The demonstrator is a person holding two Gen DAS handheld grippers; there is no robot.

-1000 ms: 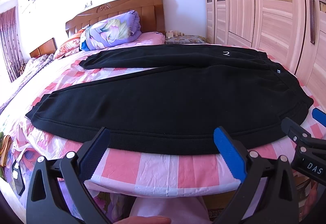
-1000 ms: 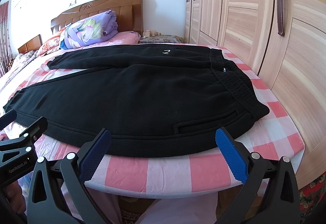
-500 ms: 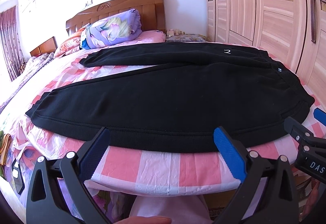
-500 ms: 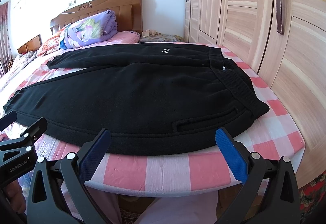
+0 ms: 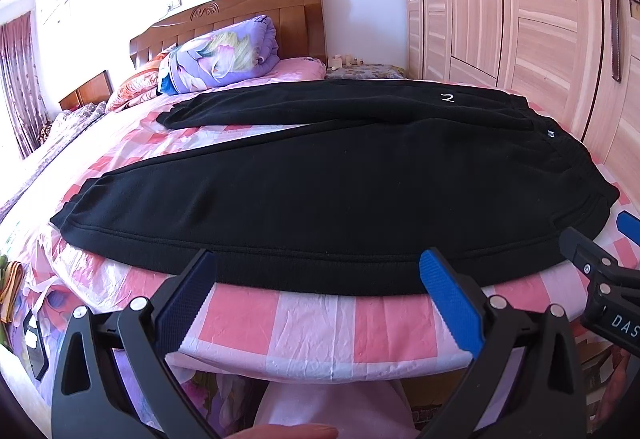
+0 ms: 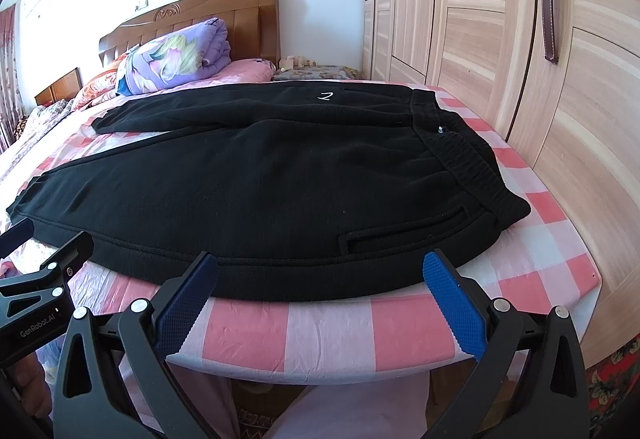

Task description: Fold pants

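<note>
Black sweatpants (image 5: 320, 183) lie spread flat on the pink checked bed, legs apart and pointing left, waistband (image 6: 468, 155) at the right. They also show in the right wrist view (image 6: 260, 191). My left gripper (image 5: 320, 275) is open and empty, just short of the near leg's front hem. My right gripper (image 6: 320, 275) is open and empty at the near edge, by the hip pocket (image 6: 404, 231). Each gripper shows at the edge of the other's view, the right one (image 5: 600, 271) and the left one (image 6: 44, 271).
The bed's front edge (image 5: 320, 323) is right under the grippers. A folded purple quilt (image 5: 220, 55) and a wooden headboard (image 5: 248, 15) are at the far end. Wardrobe doors (image 6: 520, 39) stand close along the bed's right side.
Both grippers have risen and tilted slightly; the pants sit a little lower in both views. The pants have not moved.
</note>
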